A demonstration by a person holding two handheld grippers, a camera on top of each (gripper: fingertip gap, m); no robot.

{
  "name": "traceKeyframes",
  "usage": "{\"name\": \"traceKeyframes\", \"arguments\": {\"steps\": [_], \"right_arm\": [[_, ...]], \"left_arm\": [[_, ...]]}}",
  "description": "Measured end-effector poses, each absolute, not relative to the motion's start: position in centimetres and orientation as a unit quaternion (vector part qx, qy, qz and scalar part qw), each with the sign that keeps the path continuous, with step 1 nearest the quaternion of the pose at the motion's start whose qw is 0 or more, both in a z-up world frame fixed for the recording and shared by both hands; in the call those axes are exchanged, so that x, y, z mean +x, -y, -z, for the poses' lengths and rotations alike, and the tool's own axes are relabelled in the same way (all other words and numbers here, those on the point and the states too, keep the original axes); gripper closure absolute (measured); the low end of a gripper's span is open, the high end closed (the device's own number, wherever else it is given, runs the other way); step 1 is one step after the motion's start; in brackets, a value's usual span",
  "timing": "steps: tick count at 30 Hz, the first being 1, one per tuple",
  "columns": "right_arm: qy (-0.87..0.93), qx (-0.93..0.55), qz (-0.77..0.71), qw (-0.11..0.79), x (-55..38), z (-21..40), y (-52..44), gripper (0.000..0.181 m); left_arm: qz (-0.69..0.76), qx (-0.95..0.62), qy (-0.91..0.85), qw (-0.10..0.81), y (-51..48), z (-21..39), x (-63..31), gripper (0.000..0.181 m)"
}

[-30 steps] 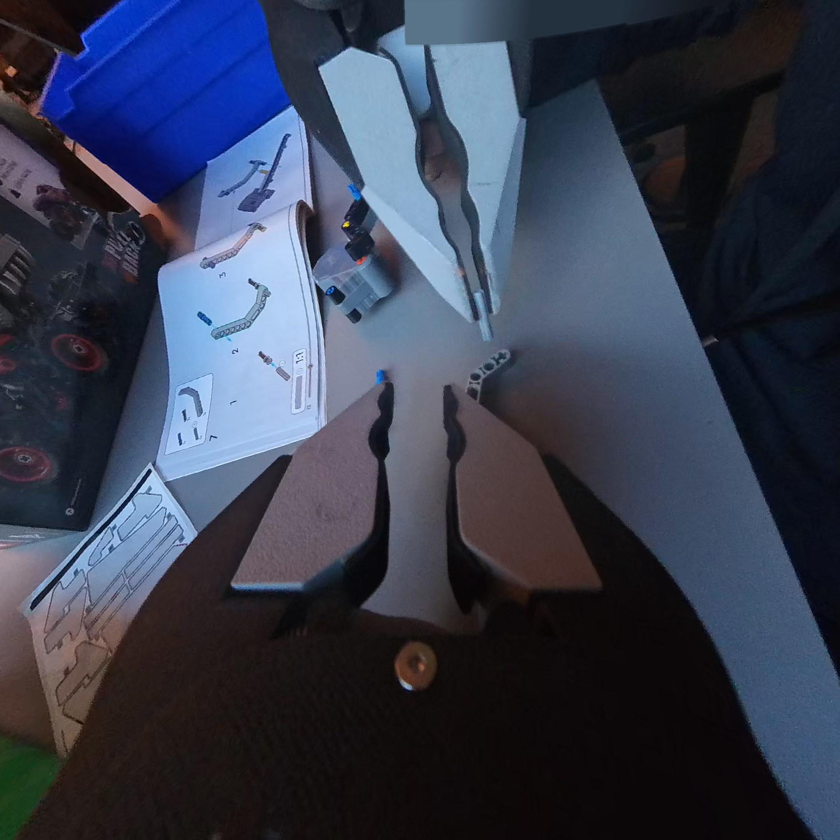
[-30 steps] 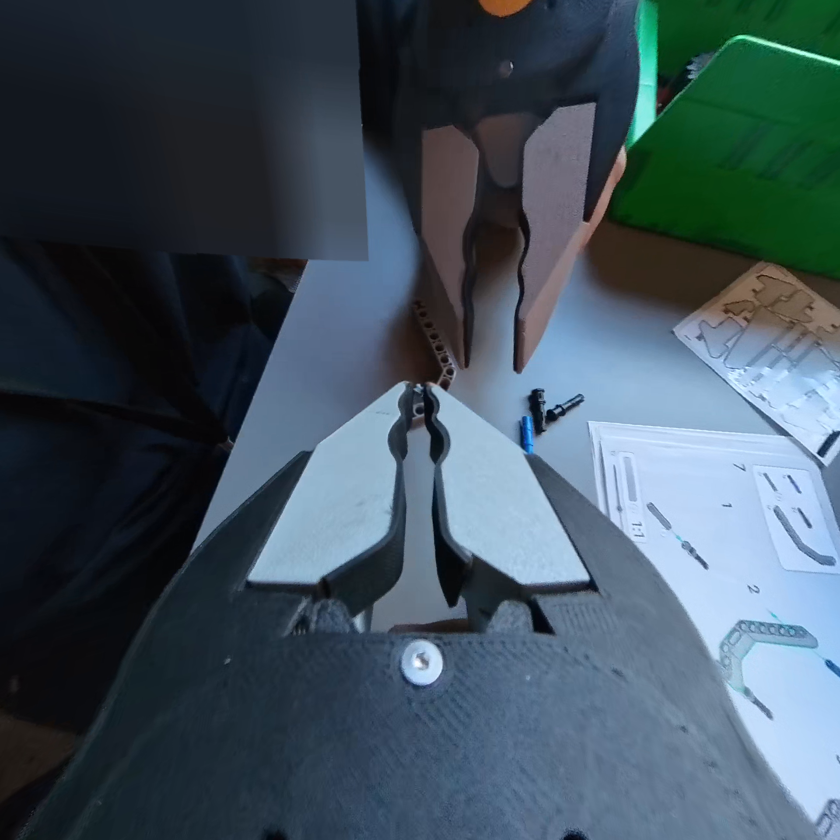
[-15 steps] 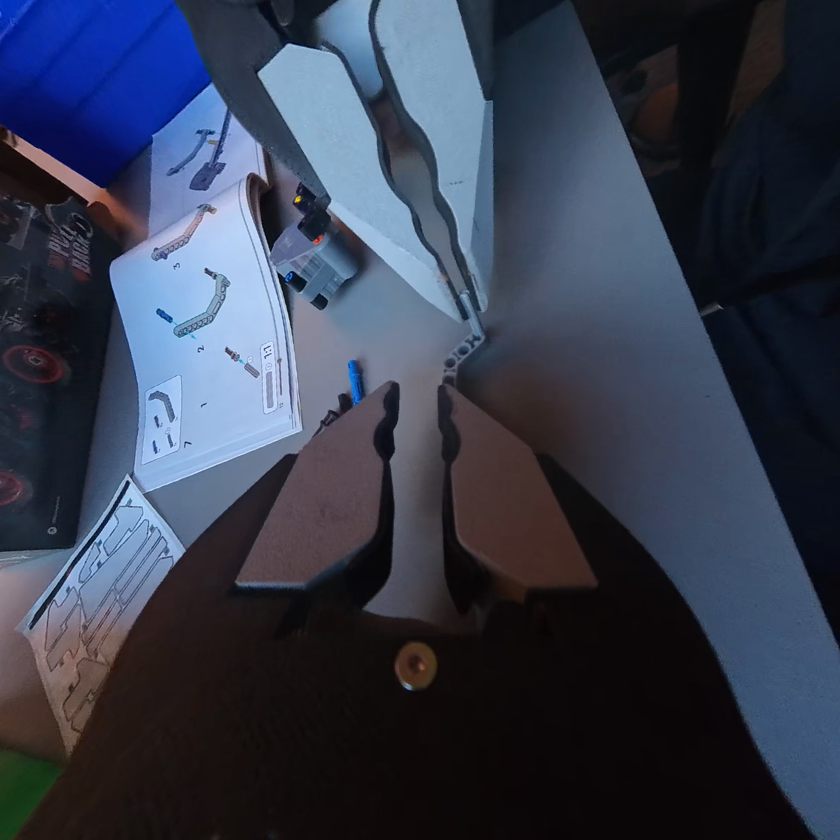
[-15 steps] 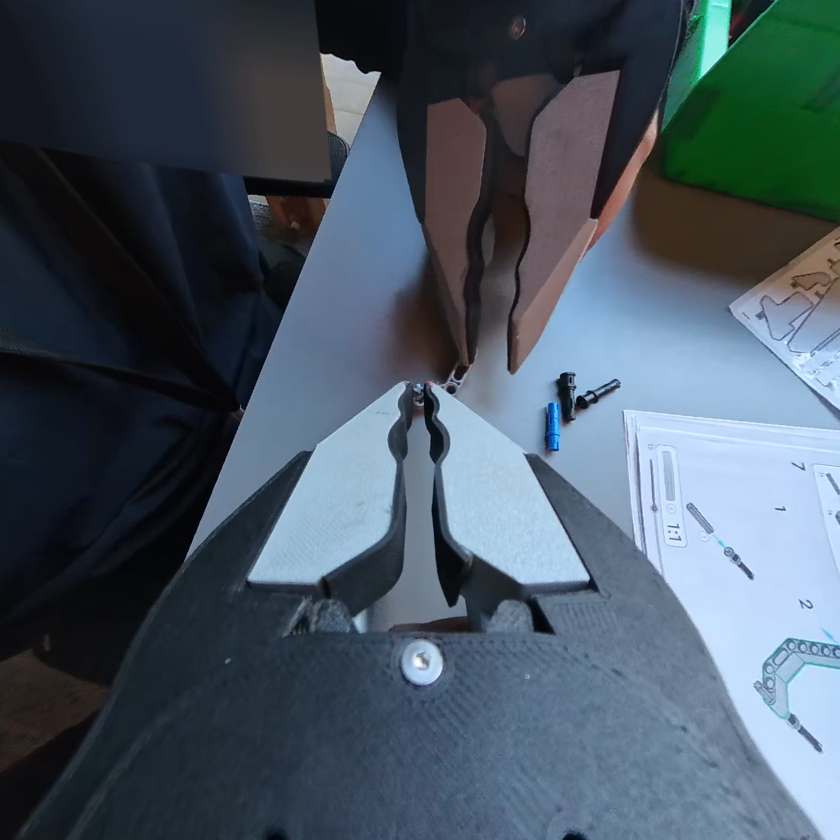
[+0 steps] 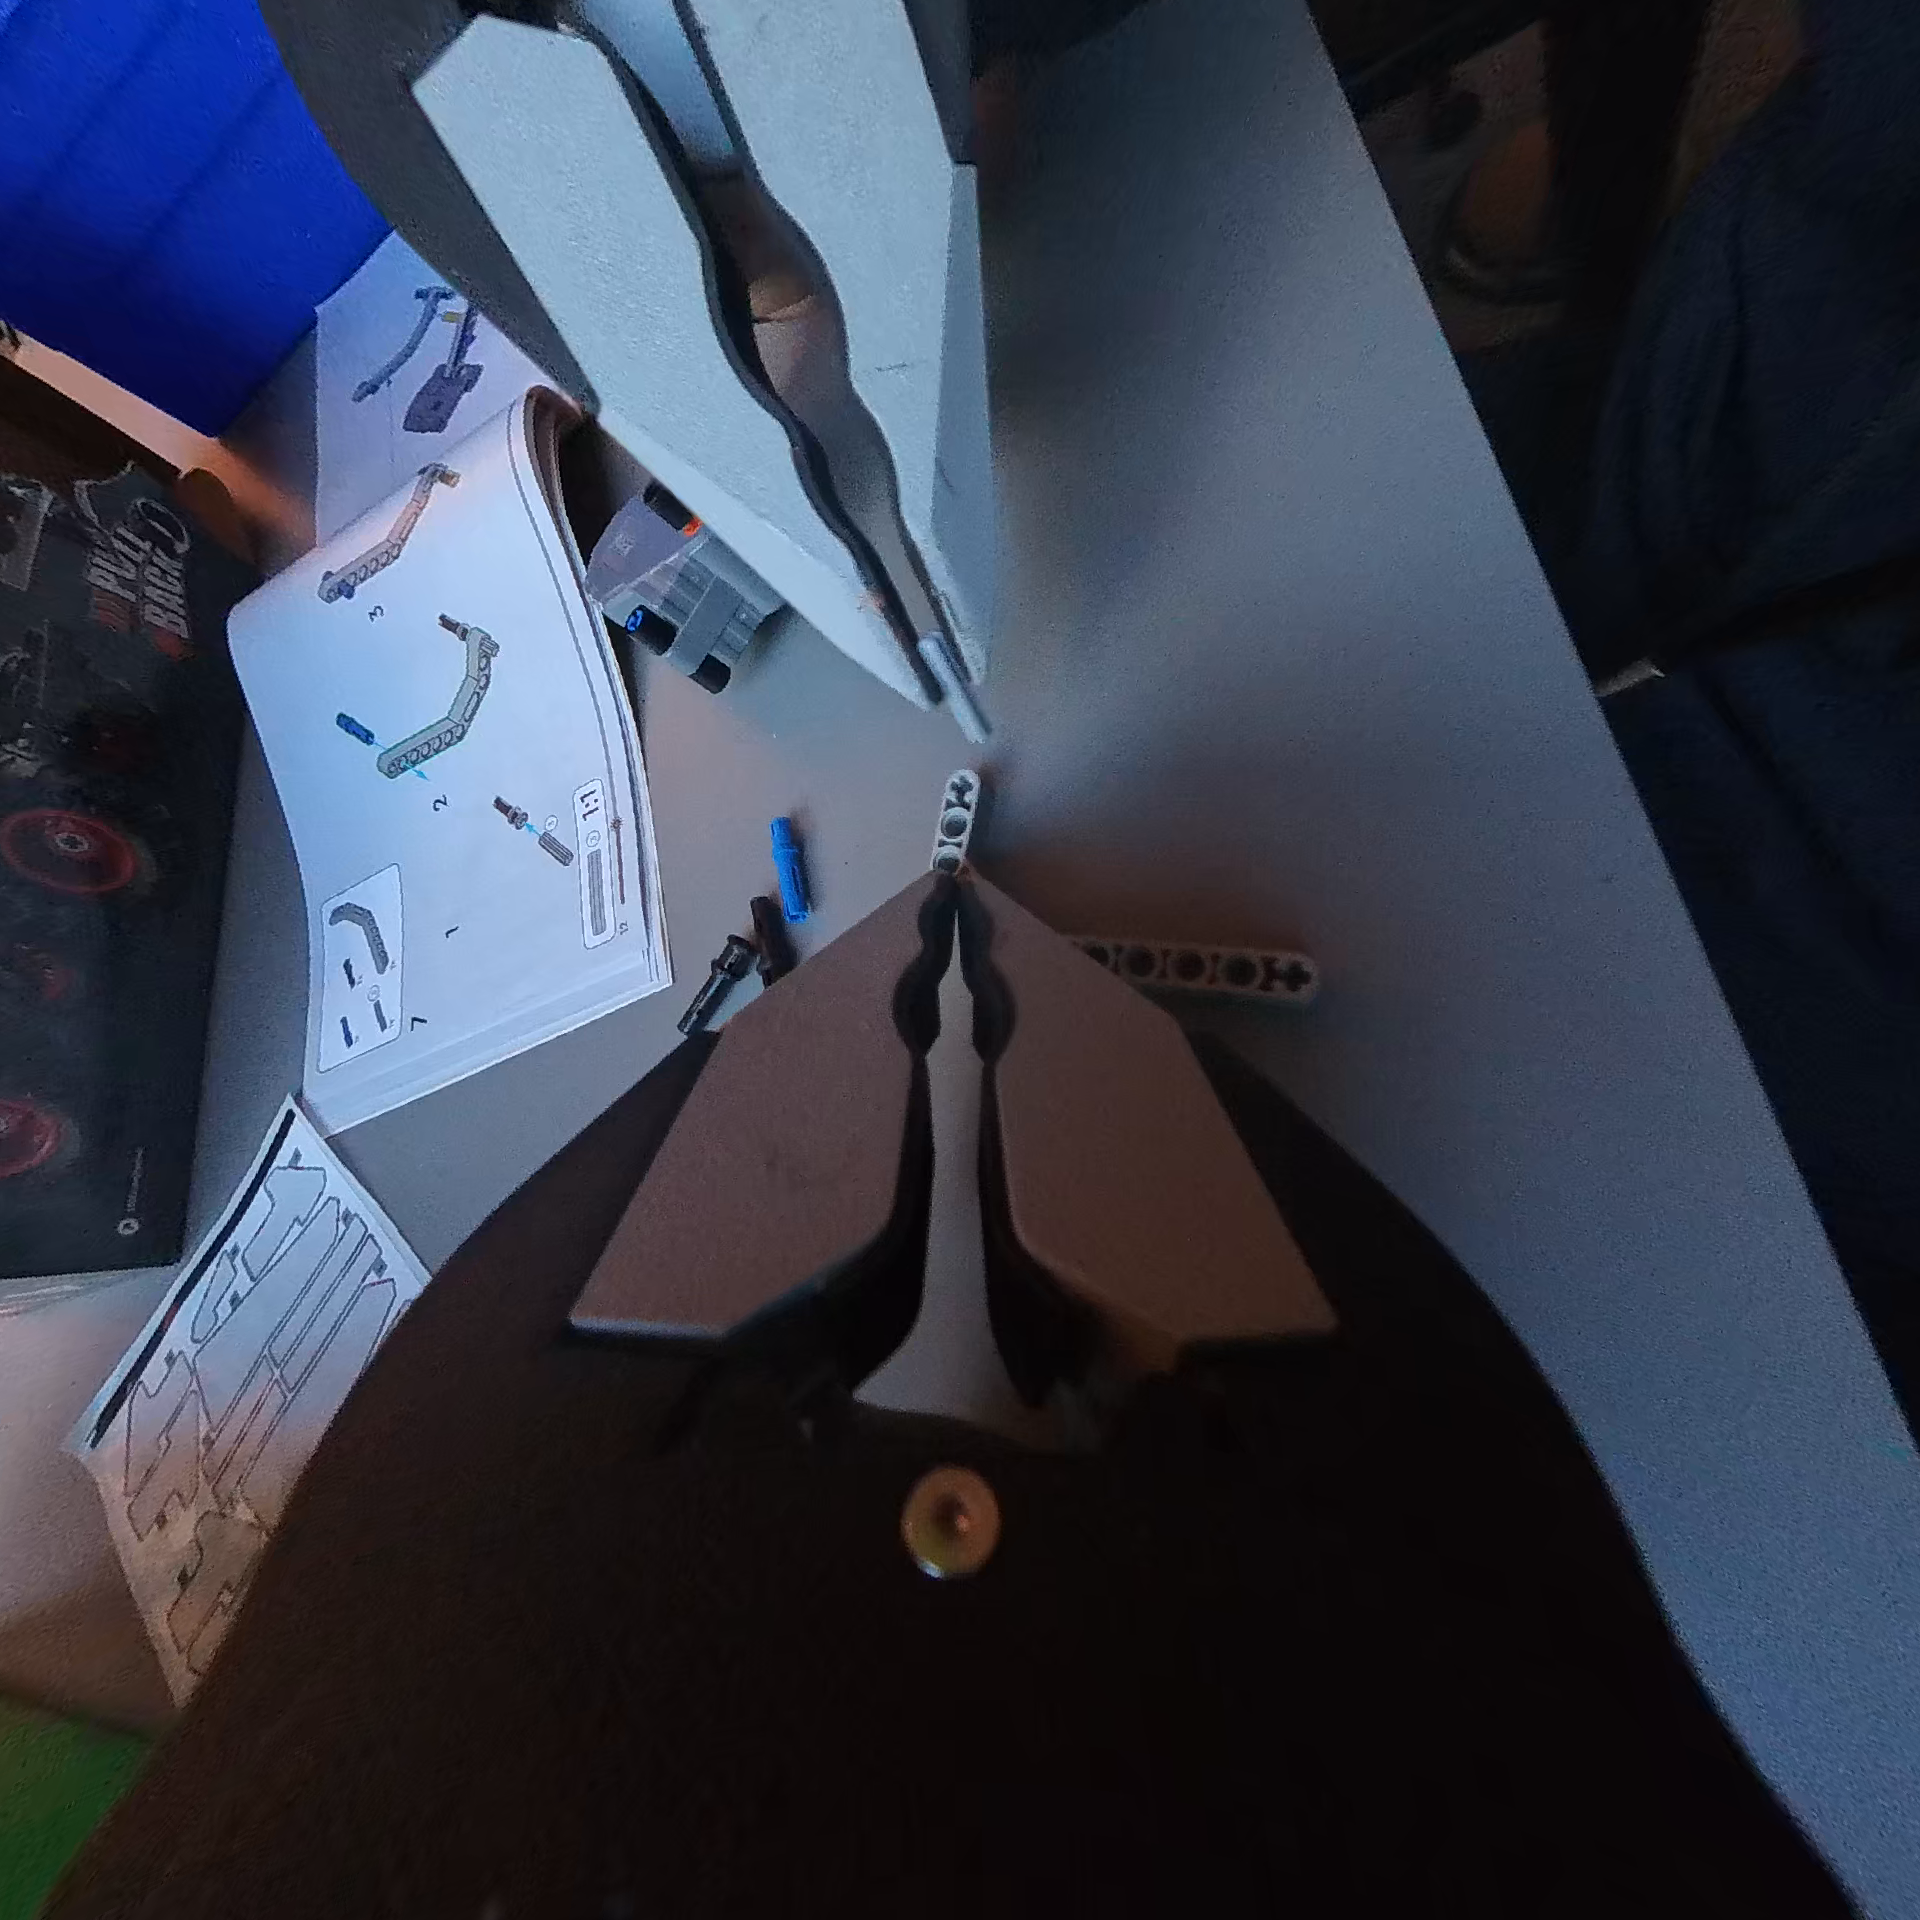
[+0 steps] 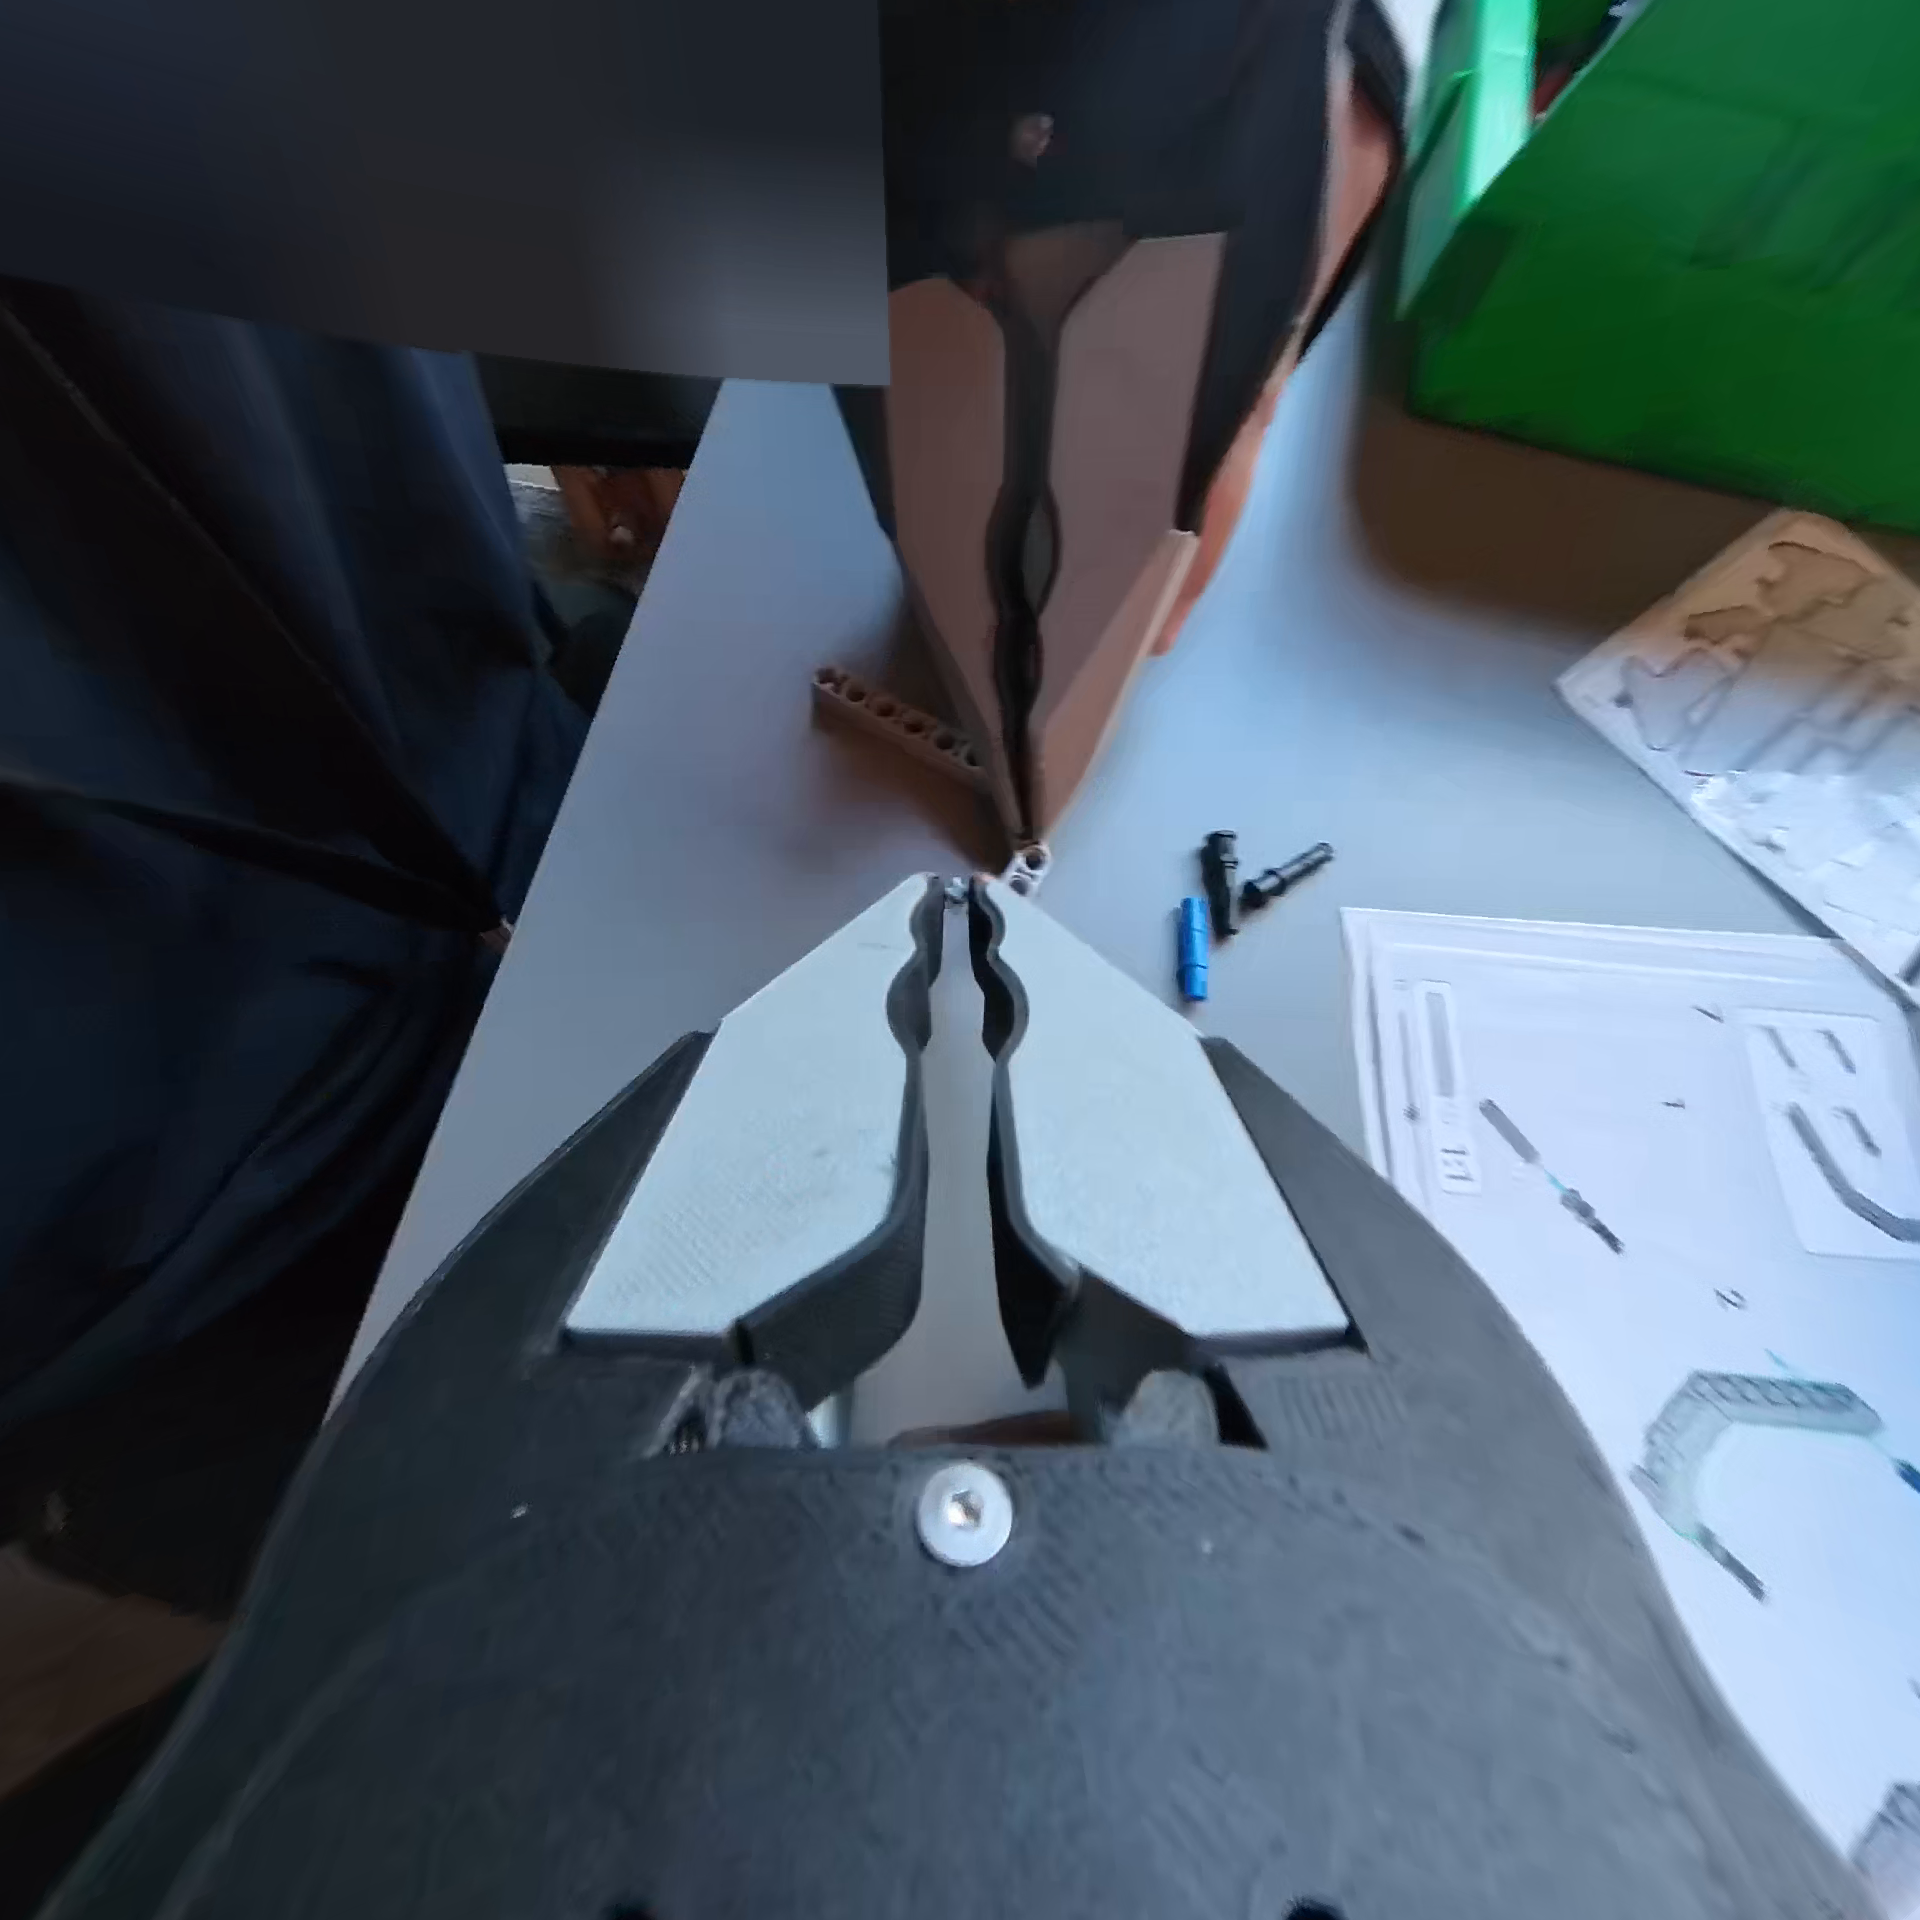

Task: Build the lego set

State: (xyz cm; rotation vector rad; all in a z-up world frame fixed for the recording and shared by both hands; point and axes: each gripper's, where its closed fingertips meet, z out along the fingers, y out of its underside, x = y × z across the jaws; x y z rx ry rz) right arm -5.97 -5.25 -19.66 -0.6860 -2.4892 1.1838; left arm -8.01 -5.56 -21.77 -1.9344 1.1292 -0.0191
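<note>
two black pins (image 5: pixel 740 954), one blue pin (image 5: pixel 790 854)

the bench (image 5: pixel 1195 520) is grey. the bent beam (image 5: pixel 1195 961) is light grey, one pin (image 5: pixel 790 868) blue, two pins (image 5: pixel 743 956) black, the bin (image 6: pixel 1683 218) green.

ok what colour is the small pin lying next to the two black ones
Blue, clearest in the left wrist view, beside the black pins.

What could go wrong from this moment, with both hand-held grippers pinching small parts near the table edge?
The right hand-held gripper pinches a thin grey axle only at its tips, so pushing it into the bent grey beam could make it slip or twist. The left hand-held gripper grips the beam at one spot, so it might pivot. A dropped part could roll off the nearby table edge.
</note>
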Motion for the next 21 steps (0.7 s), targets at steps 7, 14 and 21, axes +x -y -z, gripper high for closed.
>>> {"name": "traceKeyframes", "arguments": {"steps": [7, 14, 21], "right_arm": [[0.871, -0.245, -0.392, 0.164, -6.5, 20.1, 4.8, 0.179], [0.872, -0.249, -0.385, 0.171, -6.8, 20.3, 4.8, 0.179], [0.883, -0.232, -0.377, 0.158, -6.1, 20.9, 5.5, 0.179]], "left_arm": [[0.041, -0.779, -0.456, 0.427, 5.8, 21.8, -7.7, 0.181], [0.053, -0.770, -0.472, 0.426, 6.3, 21.8, -7.3, 0.181], [0.057, -0.769, -0.474, 0.425, 6.3, 21.8, -7.2, 0.181]]}}
